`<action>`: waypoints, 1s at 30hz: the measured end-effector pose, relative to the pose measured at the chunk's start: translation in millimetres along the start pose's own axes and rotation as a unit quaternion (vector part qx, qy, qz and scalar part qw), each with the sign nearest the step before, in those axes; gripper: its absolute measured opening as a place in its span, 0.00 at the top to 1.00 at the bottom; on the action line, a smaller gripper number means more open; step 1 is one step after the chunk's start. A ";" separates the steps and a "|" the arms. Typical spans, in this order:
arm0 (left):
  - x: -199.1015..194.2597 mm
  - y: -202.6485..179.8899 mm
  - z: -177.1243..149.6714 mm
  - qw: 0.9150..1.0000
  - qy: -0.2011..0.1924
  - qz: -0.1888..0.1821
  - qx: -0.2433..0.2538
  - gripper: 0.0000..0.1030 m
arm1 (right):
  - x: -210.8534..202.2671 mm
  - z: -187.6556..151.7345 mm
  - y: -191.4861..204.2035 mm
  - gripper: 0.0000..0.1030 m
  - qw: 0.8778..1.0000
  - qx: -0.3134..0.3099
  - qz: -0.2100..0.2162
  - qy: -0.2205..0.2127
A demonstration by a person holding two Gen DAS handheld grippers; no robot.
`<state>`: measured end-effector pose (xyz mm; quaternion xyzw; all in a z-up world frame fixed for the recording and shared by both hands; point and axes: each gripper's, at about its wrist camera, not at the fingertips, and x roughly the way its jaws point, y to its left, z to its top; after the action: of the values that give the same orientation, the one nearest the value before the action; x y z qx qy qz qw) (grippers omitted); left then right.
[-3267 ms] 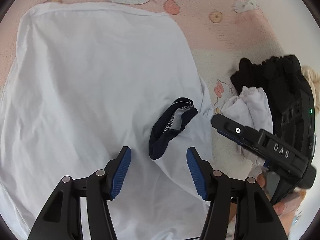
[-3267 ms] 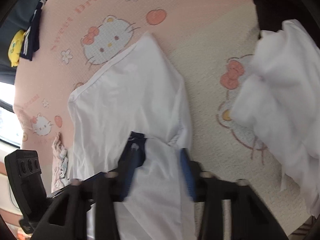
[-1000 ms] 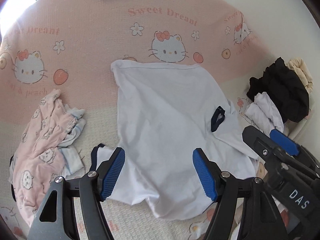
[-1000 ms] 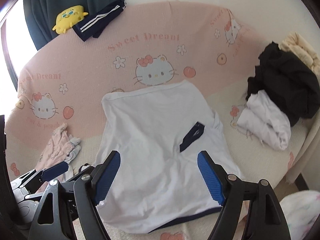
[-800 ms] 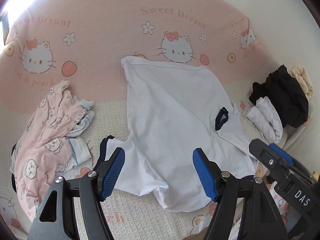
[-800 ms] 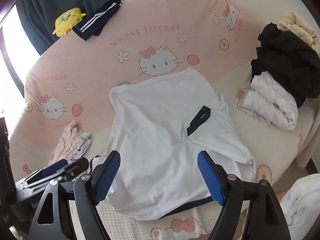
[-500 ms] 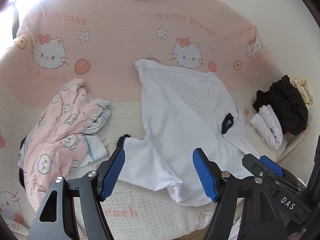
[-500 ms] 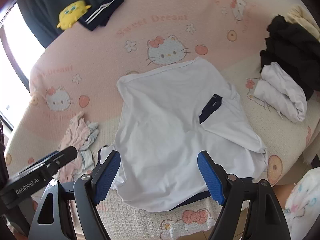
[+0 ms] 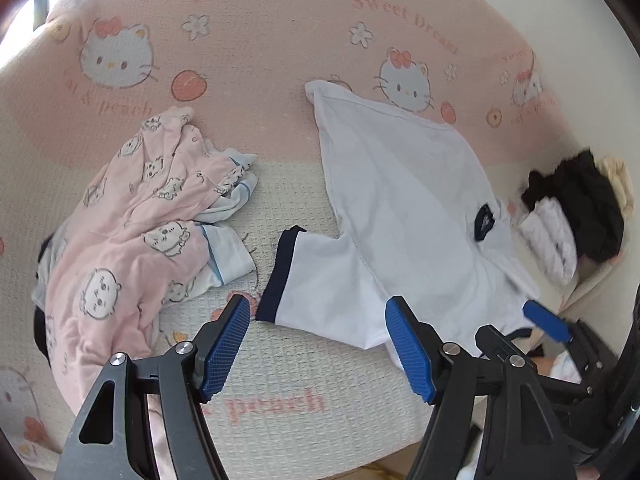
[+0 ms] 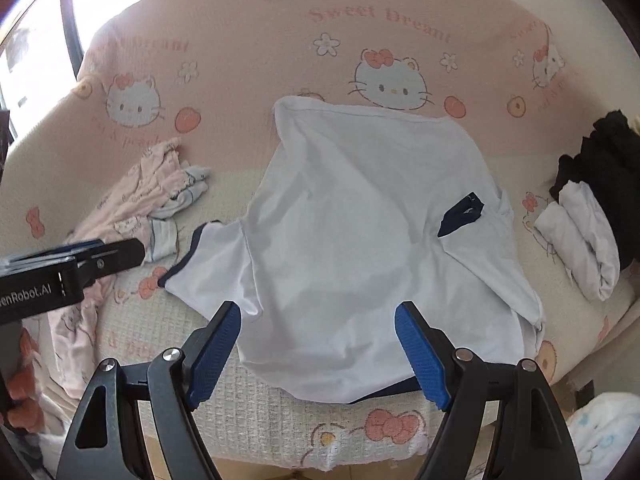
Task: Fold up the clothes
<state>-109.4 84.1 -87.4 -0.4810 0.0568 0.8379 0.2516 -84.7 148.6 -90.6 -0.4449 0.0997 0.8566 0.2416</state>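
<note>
Currently the white T-shirt (image 10: 360, 240) lies spread on the cat-print pink blanket (image 10: 248, 52), hem far, navy-edged sleeve (image 9: 320, 280) out to the left, other sleeve folded onto the body. I have my left claw (image 9: 318, 346) open above the sleeve's near edge, nothing gripped. My right claw (image 10: 318, 350) is open too, above the shirt's near end, no contact visible. Pink printed garment (image 9: 132, 232) left; folded white piece (image 10: 580, 236) and black clothes (image 10: 612, 168) right.
</note>
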 end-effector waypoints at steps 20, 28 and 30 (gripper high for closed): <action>43.2 -41.4 -58.8 0.911 0.008 0.110 0.398 0.33 | 29.3 -30.2 21.5 0.23 0.994 -0.070 0.045 0.077; 53.5 -65.0 -106.4 0.769 -0.085 0.141 0.617 0.33 | 26.4 -29.5 27.0 0.23 0.991 -0.120 0.012 0.049; 58.9 -65.5 -111.6 0.747 -0.088 0.141 0.644 0.33 | 28.1 -31.9 28.2 0.23 0.989 -0.140 0.007 0.047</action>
<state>-15.6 124.8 -186.2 -0.1157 0.6278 0.6669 0.3844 -89.7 121.0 -133.2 -0.5138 -0.0070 0.8417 0.1659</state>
